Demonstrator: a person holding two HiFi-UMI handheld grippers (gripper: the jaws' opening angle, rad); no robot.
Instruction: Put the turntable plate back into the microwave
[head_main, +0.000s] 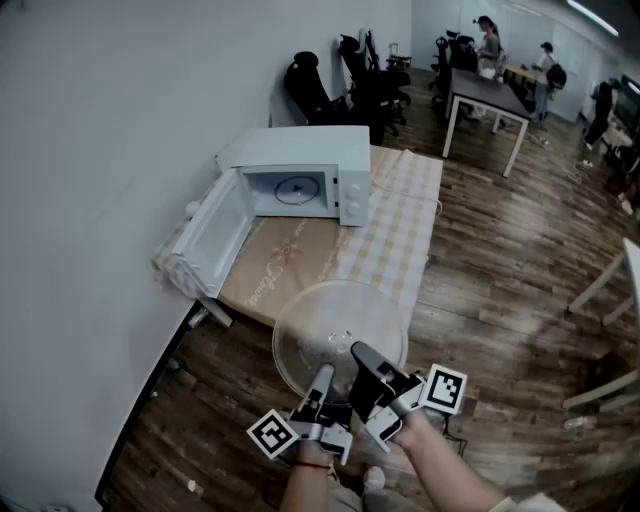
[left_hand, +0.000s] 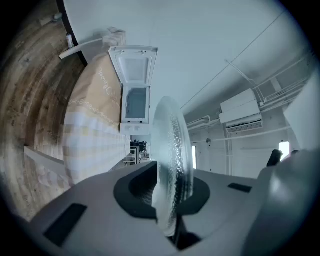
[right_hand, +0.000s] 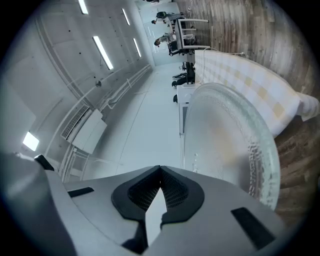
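The turntable plate (head_main: 340, 340) is in the air, held out over the near edge of the low padded platform (head_main: 400, 235), where the checked cloth gives way to the wooden floor (head_main: 500, 290). It is a round clear glass disc, so it has no long axis. Its broad face is turned upward and lies close to level, and it reaches away from its held near rim toward the microwave (head_main: 310, 165).

The left gripper (head_main: 324, 378) is clamped on that near rim. In the left gripper view the plate (left_hand: 175, 145) stands edge-on between the two dark pads, which press on both of its faces.

The right gripper (head_main: 360, 354) has its jaws together with nothing between them. In the right gripper view (right_hand: 160, 192) the pads meet at the tips, and the plate (right_hand: 235, 145) lies just beside them. Whether this gripper touches the glass cannot be told.

The microwave stands at the platform's far left corner, against the wall, its door (head_main: 215, 235) swung open to the left and its cavity facing the plate.
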